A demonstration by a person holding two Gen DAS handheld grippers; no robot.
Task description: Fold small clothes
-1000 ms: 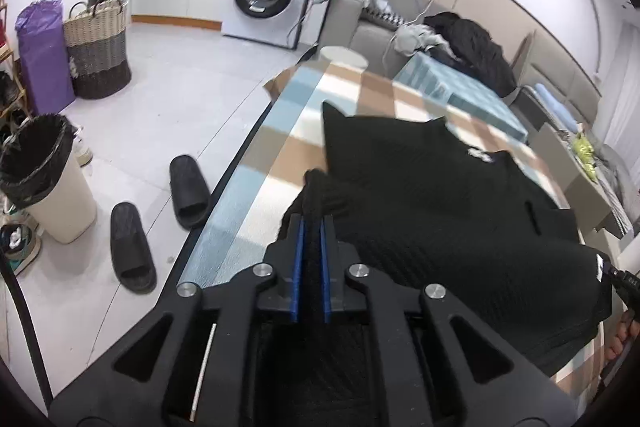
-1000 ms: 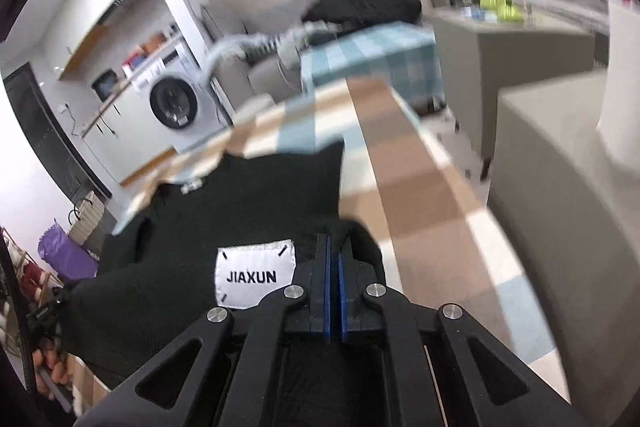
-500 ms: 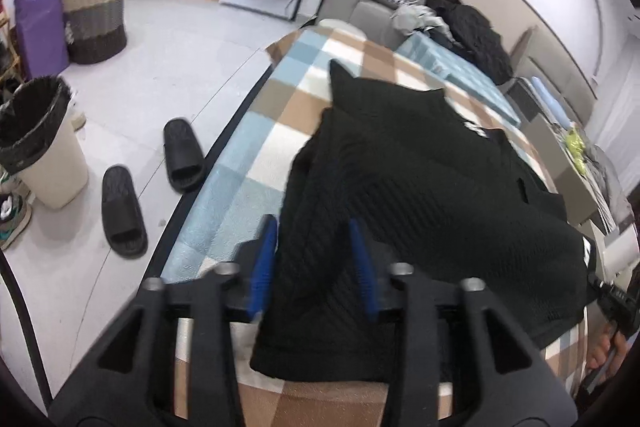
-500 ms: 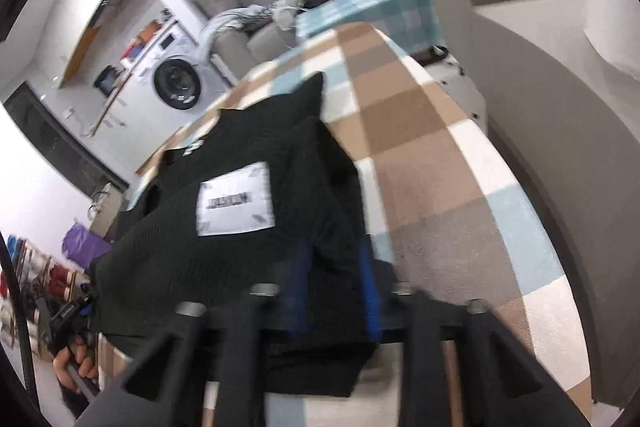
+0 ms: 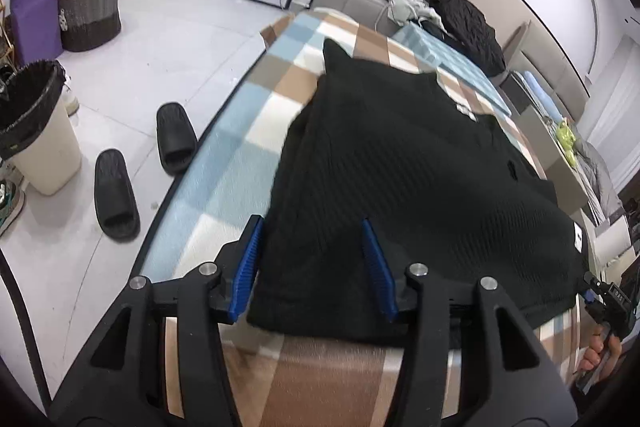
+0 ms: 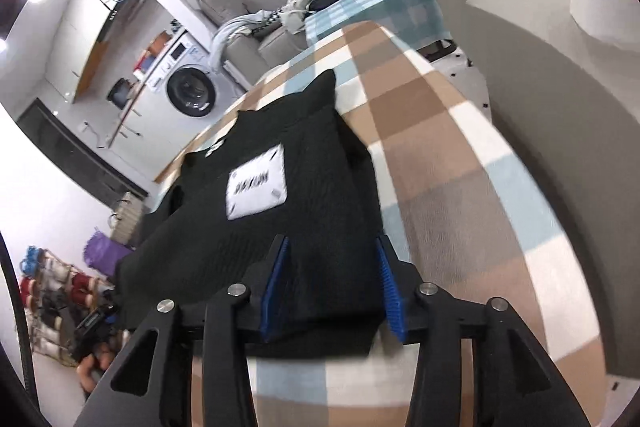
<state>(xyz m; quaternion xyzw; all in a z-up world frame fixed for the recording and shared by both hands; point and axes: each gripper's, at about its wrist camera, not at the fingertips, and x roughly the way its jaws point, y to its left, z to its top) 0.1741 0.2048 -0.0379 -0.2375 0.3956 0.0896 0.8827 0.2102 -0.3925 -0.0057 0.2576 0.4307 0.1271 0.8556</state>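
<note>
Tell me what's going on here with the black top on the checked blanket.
A person holding a gripper in each hand is folding a black knit top on a checked blanket. The left gripper and right gripper sit at the near corners of the fold, and both have just been opening. The cloth lies between their blue fingers without being pinched, so the folded edge has been let go. The white label faces up.

Left gripper (image 5: 310, 267), right gripper (image 6: 332, 287): jaws just opened, fingers apart, angled down.
</note>
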